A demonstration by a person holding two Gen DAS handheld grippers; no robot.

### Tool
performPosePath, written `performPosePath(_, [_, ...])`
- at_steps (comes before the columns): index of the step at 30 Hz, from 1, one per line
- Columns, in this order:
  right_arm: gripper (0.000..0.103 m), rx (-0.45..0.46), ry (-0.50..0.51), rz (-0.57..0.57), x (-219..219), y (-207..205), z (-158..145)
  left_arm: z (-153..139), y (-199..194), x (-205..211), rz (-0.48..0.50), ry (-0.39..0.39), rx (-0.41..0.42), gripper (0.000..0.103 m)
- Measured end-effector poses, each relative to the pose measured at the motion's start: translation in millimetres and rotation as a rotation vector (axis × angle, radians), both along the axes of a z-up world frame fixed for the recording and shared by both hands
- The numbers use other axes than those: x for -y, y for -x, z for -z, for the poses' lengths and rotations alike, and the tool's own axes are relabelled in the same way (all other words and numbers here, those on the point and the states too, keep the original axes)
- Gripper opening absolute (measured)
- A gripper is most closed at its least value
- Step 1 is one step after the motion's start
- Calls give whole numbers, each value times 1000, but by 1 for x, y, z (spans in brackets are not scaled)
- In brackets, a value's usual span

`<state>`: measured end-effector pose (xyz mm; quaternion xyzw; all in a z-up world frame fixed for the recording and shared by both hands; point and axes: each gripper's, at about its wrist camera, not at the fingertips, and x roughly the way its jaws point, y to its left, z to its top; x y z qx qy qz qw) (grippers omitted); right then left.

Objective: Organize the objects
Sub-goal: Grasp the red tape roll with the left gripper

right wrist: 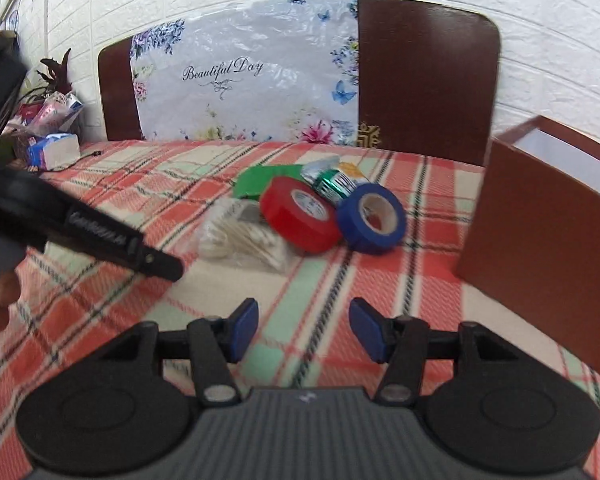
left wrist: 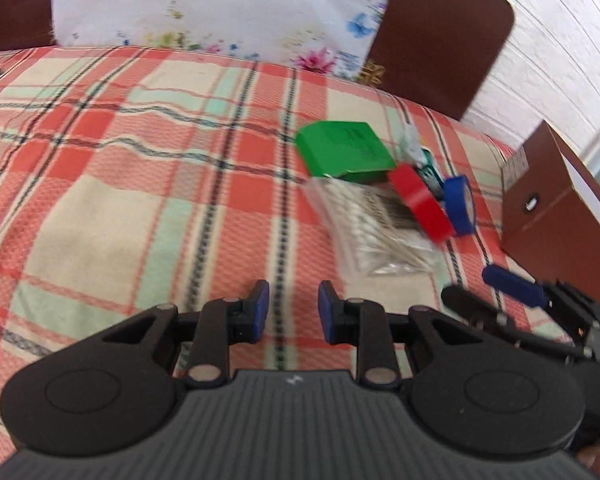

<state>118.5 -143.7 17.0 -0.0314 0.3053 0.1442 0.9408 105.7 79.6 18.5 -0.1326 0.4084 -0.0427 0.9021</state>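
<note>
Five small things lie bunched together on the plaid cloth, waiting to be sorted, presumably into the brown cardboard box [right wrist: 540,216] standing open just to their right. The red roll of vinyl tape [right wrist: 300,216] and the blue roll of tape [right wrist: 370,219] should be light, stiff rings with smooth, slightly slick sides; I would pinch either one across its wall, one pad inside the core and one outside, or across the flat faces. The clear plastic bag of cotton swabs [right wrist: 242,242] looks soft, crinkly and very light, so it is likely to slide or fold; a grip on a bunched edge seems safest. The flat green cardboard packet [left wrist: 344,150] is thin and rigid enough to take by an edge. The shiny foil sachet [right wrist: 330,180] is tucked behind the rolls, touching them, and is floppy.

The red roll leans on the swab bag, the blue one rests beside it, nearer the box. The heap lies on the checked red, cream and mint bedspread [left wrist: 140,184], before a dark wooden headboard [right wrist: 428,80] with a floral panel.

The left gripper [left wrist: 293,308] hovers short of the heap, jaws narrowly parted, empty. The right gripper [right wrist: 304,326] stands moderately apart, also empty, aimed toward the rolls.
</note>
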Motion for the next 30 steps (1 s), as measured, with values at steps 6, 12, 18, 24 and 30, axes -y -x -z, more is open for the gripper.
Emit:
performPosePath(6, [52,44,10,-37,-28,-41,-15,3,2,-15,2,70,-6,29])
performPosePath(12, [32,-38,43,-54,-36,-77,-11,1,4,-17,26,105,-11,30])
performPosePath(18, [31,30,99,-135,-25,-6,-21,-15,13,0,126,172,10,31])
performPosePath(24, [38,31,259,-239,-24,61,-1,-19,17,41,234,146,-3,41])
performPosePath(30, [62,27,175,-146,-4,83,3,-6,16,70,289,94,-69,41])
